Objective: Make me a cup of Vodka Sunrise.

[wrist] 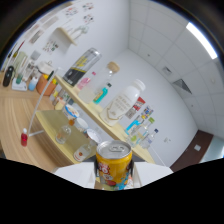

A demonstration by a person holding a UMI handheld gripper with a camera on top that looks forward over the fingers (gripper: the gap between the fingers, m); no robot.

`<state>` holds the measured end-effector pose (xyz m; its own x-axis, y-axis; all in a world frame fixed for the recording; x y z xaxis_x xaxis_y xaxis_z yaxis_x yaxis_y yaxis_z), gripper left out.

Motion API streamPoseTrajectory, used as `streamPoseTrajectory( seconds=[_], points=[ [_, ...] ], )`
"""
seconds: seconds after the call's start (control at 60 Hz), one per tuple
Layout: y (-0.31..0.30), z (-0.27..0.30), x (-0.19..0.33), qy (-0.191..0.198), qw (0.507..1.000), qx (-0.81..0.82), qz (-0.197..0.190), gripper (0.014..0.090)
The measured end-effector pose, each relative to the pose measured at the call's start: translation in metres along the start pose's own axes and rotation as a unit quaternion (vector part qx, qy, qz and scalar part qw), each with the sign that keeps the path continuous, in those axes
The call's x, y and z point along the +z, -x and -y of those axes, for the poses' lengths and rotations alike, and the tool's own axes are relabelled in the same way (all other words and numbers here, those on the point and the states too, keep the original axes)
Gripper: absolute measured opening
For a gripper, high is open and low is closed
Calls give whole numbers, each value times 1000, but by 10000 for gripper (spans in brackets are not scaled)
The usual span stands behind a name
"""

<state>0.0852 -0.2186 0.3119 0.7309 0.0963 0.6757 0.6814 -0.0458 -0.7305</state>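
A yellow drink can (114, 166) with a silver top and closed pull tab stands upright between my fingers, filling the space between them. My gripper (114, 179) is shut on it, with the white fingers (75, 175) pressing its sides. The whole scene beyond the can appears strongly tilted. Just beyond the can, on a pale lower shelf, stand a clear glass (64, 134) and small bowls (82, 125).
A long wooden shelf (117, 131) beyond the can carries a tall clear bottle with a black label (82, 67), a corked clear bottle (102, 86), a white bottle (125, 102) and several small bottles (141, 122). A red-capped item (24, 138) lies on the wood counter.
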Motion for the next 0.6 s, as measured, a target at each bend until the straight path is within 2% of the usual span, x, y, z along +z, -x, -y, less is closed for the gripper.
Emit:
streamPoseTrajectory(
  seconds=[0.117,0.25,0.4,0.6],
  points=[
    [-36,-9,-11,-24,988,156,-1,517],
    [-63,-60,-15,-18,960,278,-8,518],
    [-60,-138,-6,17,937,350,-4,516],
    [-30,-243,15,88,911,403,4,515]
  ],
)
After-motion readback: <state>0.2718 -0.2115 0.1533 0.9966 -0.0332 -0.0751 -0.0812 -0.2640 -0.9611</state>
